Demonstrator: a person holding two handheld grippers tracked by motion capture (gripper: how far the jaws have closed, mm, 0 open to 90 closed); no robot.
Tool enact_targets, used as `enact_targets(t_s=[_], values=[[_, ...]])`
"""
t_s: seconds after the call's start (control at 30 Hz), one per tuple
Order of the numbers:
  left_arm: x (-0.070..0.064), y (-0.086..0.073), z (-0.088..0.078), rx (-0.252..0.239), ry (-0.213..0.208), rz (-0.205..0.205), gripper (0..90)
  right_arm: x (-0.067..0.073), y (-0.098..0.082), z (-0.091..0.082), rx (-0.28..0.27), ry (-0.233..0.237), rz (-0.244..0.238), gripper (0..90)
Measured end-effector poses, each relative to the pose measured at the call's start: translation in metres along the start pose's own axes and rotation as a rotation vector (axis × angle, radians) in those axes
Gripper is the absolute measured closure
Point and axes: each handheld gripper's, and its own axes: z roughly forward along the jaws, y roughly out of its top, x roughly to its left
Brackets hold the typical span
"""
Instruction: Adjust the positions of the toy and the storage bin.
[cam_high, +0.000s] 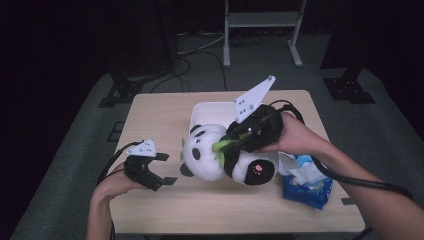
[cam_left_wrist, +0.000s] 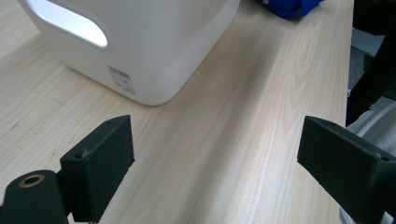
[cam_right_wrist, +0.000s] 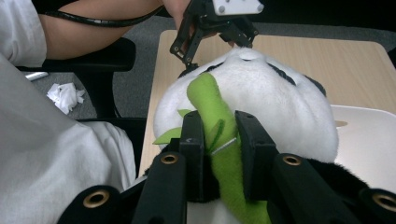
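Two black tongs are seen over the pale wooden tabletop (cam_high: 165, 200). The right tongs (cam_right_wrist: 219, 140) are clamped on the green felt bamboo stalk (cam_right_wrist: 210, 100) of the black-and-white plush panda (cam_high: 210, 155). The left tongs (cam_high: 165, 169) are held apart, empty.

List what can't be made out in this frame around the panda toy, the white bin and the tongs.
- Inside of the white bin: high view, hidden by the panda toy and the right tongs.
- Panda's lower body: right gripper view, cut off by the bottom edge.
- Label on the bin: left gripper view, print too small.
- Blue pack: high view, contents unclear.
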Motion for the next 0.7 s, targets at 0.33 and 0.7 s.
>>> enact_targets(t_s=[0.33, 0.7], values=[[0.002, -0.003, -0.005, -0.012, 0.01, -0.014, 9.5, -0.02, 0.007, -0.011, -0.006, 0.002, -0.001, 73.4], [0.003, -0.007, -0.008, -0.02, 0.014, -0.027, 9.5, -0.05, 0.011, -0.014, 0.003, -0.004, 0.01, 73.3]])
